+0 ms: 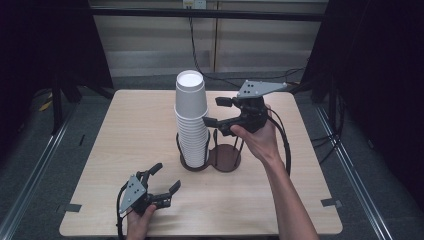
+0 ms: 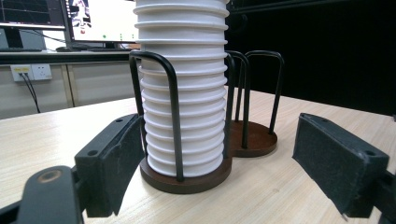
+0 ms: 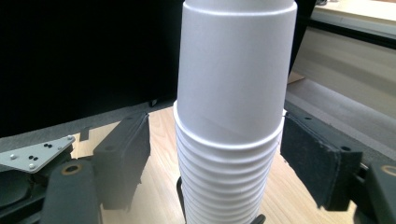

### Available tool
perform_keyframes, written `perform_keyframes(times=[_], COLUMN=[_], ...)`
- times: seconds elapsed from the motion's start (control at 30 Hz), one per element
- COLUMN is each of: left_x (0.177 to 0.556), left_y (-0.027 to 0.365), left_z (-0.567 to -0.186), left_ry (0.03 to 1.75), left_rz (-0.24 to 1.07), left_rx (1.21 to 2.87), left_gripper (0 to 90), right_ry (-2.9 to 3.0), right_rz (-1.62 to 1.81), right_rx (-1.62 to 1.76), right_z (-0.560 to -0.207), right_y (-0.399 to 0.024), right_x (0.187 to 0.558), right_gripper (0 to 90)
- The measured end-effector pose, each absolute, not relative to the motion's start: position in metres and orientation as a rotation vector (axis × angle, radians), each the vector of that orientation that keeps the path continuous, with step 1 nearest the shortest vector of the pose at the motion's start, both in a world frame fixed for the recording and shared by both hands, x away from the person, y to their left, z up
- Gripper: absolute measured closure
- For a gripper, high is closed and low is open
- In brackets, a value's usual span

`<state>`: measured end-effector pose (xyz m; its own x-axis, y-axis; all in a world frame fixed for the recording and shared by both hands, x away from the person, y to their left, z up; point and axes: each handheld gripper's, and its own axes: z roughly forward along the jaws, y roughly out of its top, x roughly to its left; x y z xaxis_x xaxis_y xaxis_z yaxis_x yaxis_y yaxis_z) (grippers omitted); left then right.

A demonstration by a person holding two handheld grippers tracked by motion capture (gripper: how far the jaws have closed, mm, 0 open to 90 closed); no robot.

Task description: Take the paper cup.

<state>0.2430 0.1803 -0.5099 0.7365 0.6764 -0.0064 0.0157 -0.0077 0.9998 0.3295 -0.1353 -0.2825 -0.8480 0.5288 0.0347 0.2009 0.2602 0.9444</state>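
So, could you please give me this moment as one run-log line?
right gripper: open, jaws either side of cup stack | left gripper: open, near table edge | cup holder: right ring free

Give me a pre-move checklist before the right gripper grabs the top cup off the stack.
1. Right gripper level with the top cup: ok, a jaw stands on each side.
2. Jaws open and apart from the cup: ok, gaps on both sides.
3. Cup stack seated inside the left ring of the holder: ok.
4. Holder's other ring free: ok.
5. Left gripper away from the stack: ok, open, low on the table.
6. Top cup loose on the one below: cannot tell.
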Motion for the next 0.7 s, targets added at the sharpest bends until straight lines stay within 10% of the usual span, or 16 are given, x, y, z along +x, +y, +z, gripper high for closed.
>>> perform_keyframes(times=[0.7], left_x=[0.243], left_y=[0.181], left_z=[-0.510], left_ry=[0.590], left_rz=[0.574], left_rx=[1.505], left_gripper=[15.8], right_ry=[2.307], right_rz=[1.519], right_rx=[0.668], right_z=[-0.248], right_y=[-0.116], right_x=[0.355], right_gripper=[17.0])
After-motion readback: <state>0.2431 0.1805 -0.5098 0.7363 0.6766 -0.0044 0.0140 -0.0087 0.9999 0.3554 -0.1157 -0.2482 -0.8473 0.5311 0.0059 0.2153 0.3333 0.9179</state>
